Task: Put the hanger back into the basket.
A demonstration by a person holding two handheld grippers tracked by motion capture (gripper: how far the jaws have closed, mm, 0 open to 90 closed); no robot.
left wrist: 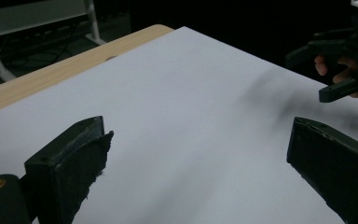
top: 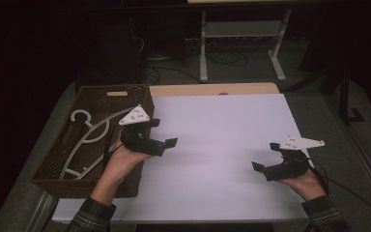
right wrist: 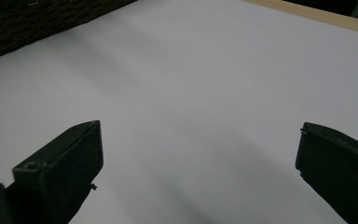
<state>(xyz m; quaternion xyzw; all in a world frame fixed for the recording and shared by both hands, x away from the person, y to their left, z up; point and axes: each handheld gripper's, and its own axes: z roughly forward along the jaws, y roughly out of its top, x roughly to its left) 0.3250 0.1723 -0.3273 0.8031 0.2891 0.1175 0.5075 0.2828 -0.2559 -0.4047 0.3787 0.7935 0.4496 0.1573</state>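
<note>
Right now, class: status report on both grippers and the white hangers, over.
Left gripper open, empty, beside brown wicker basket. Right gripper open, empty. White plastic hangers lying in basket. Nothing blocking.

L gripper (top: pixel 166 133) by basket (top: pixel 53 166) w/ hangers (top: pixel 89 140), R gripper (top: pixel 265 159) apart, jaws wide
</note>
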